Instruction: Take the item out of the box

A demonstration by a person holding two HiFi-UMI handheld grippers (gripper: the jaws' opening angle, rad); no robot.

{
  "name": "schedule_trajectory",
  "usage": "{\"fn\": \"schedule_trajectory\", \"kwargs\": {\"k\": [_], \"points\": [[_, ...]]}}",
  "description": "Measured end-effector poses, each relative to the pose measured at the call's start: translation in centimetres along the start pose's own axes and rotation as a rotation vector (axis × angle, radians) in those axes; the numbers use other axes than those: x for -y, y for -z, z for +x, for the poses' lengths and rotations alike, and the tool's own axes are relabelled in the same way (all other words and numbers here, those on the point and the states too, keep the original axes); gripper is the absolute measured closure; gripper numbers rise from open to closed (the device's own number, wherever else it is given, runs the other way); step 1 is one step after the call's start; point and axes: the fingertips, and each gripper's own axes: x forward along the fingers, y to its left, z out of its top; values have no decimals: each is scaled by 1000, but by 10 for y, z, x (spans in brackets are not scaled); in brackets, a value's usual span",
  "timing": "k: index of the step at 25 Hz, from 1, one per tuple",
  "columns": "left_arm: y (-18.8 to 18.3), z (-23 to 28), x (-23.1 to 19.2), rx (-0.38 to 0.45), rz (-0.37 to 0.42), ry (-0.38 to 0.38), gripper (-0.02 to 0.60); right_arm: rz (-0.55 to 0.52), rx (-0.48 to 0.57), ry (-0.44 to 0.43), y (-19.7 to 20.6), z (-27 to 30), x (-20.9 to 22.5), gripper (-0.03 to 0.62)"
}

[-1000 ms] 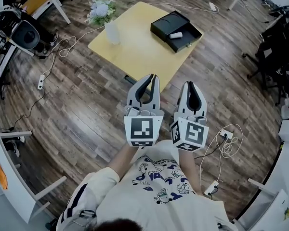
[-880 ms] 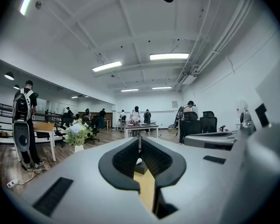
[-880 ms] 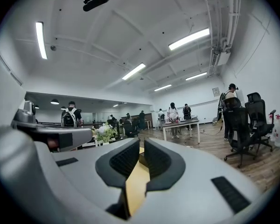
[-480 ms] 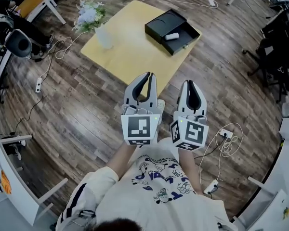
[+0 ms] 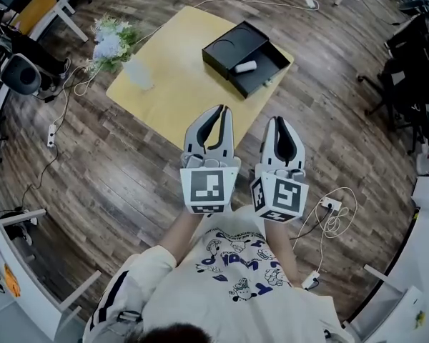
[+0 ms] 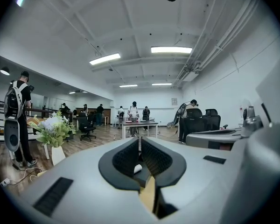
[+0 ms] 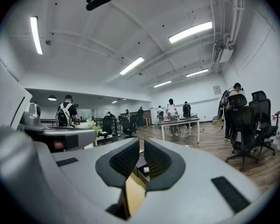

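A black box [image 5: 232, 43] with its drawer pulled open lies on the yellow table [image 5: 171, 91]. In the drawer rests a small white item [image 5: 245, 66]. Both grippers hang in the air short of the table's near edge, pointing at the box. My left gripper [image 5: 224, 112] is shut with nothing in it, and my right gripper [image 5: 277, 122] beside it is shut and empty too. Through the loop of the left gripper's [image 6: 140, 140] jaws the white item [image 6: 137, 169] shows far off. Past the right gripper's [image 7: 141, 142] jaws the white item [image 7: 146, 170] lies in the box.
A white vase [image 5: 138, 73] of flowers [image 5: 112, 40] stands at the table's left corner. On the wooden floor lie cables and a power strip [image 5: 329, 204]; black gear [image 5: 20, 73] stands at the left and dark chairs [image 5: 415, 63] at the right. People stand far back in both gripper views.
The table and box have slid lower and left in the head view as the person came nearer. Both grippers keep their place before the body and stay shut.
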Motion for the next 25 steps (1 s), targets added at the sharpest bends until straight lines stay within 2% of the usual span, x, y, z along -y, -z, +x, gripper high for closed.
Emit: {"fn": "schedule_trajectory", "kwargs": {"k": [11,25], "points": [[-3,78,-5,-27,3,15,553,-1,-39,-11,-2,78,31,546],[28,145,-11,-134,-15,26,553,0,-127,-4,20,135,59,546]]}}
